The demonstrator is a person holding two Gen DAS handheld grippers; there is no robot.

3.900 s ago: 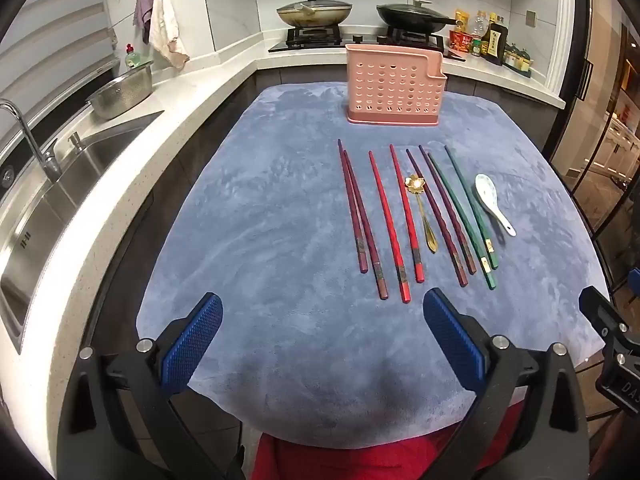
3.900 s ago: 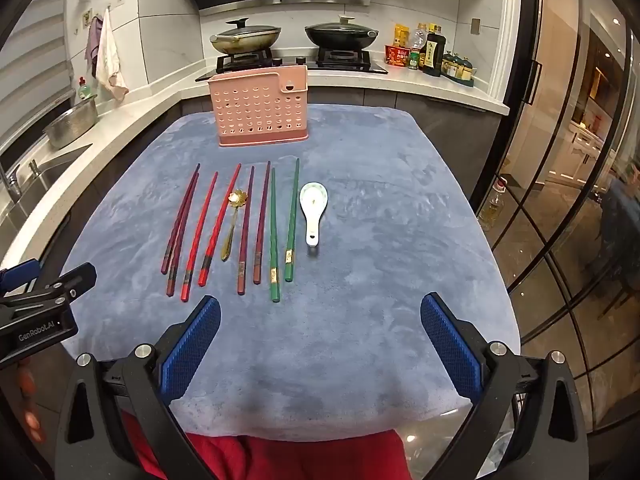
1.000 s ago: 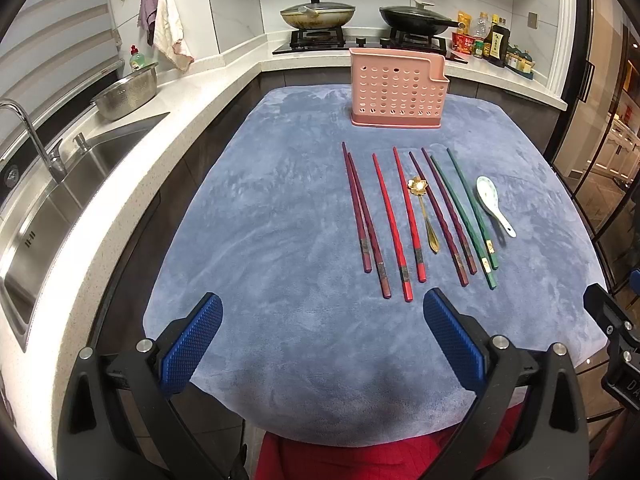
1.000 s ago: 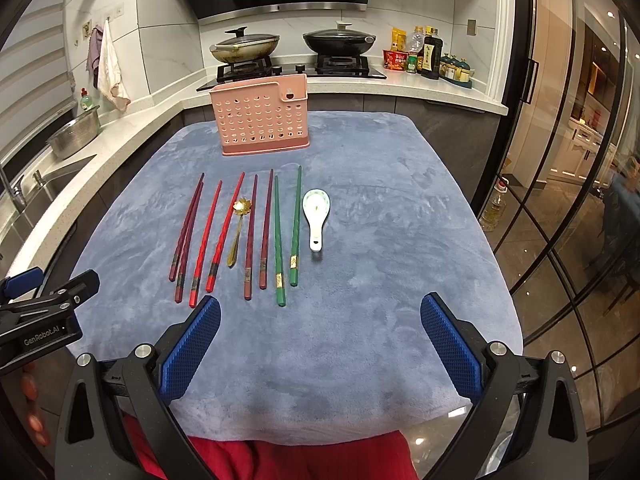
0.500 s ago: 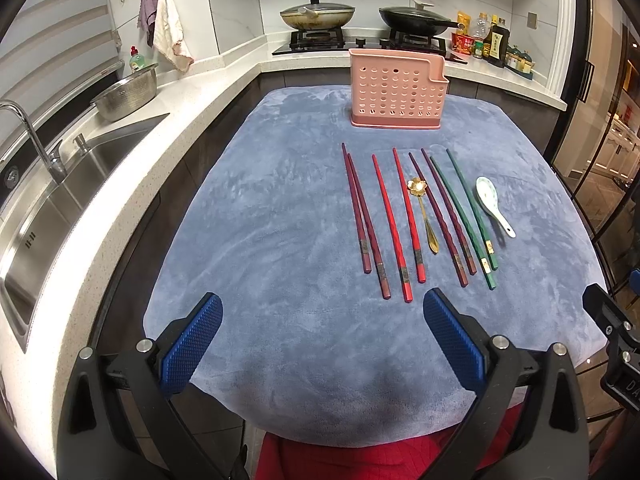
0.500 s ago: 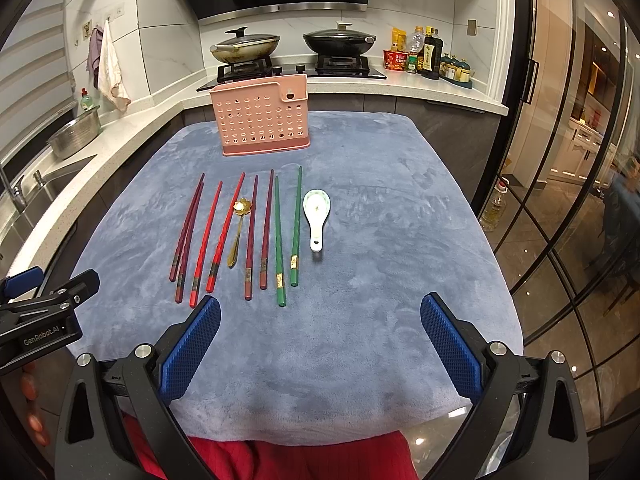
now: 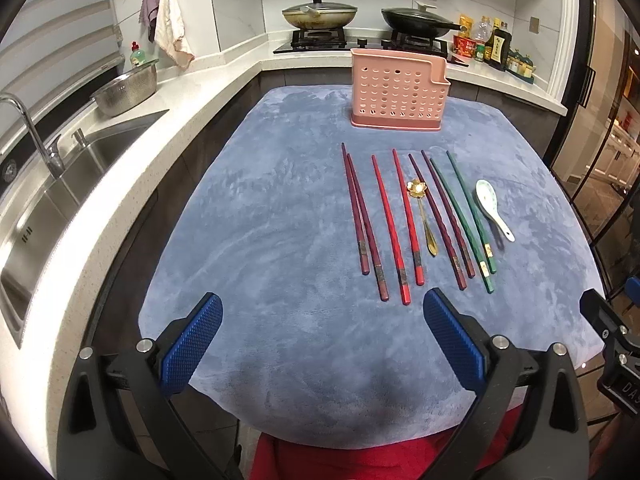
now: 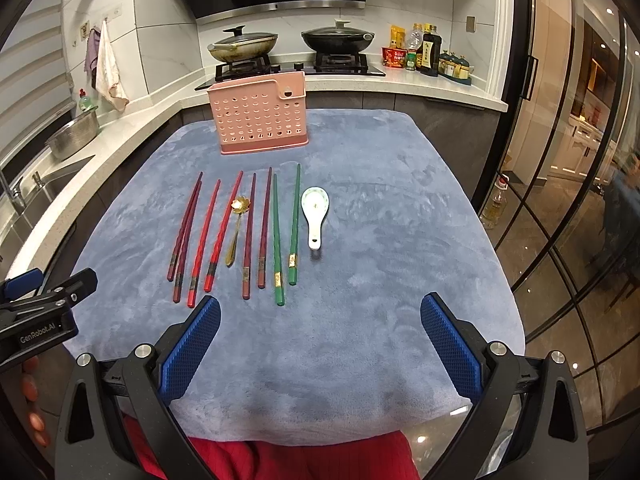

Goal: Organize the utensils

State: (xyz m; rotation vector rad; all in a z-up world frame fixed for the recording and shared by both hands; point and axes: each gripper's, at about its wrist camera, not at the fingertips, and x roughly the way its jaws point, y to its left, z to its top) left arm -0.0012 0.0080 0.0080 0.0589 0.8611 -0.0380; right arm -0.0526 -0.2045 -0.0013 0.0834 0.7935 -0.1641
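Note:
A pink perforated utensil holder (image 7: 398, 94) (image 8: 260, 117) stands at the far end of a blue-grey mat (image 7: 280, 240) (image 8: 380, 220). In front of it lie a row of chopsticks: dark red (image 7: 362, 216) (image 8: 185, 228), bright red (image 7: 394, 216) (image 8: 212, 232), maroon (image 7: 444, 216) (image 8: 256, 228) and green (image 7: 466, 216) (image 8: 286, 228). A gold spoon (image 7: 424, 212) (image 8: 236, 224) and a white ceramic spoon (image 7: 492, 208) (image 8: 315, 212) lie among them. My left gripper (image 7: 322, 344) and right gripper (image 8: 320, 344) are open and empty near the mat's near edge.
A sink (image 7: 48, 184) and a steel colander (image 7: 126, 88) are on the left counter. A stove with two pans (image 7: 320, 16) (image 8: 338, 38) and bottles (image 8: 428, 52) is behind. Glass doors (image 8: 560, 200) are on the right.
The right gripper has moved slightly forward and left toward the utensils. The left gripper has hardly moved. Nothing on the mat has shifted.

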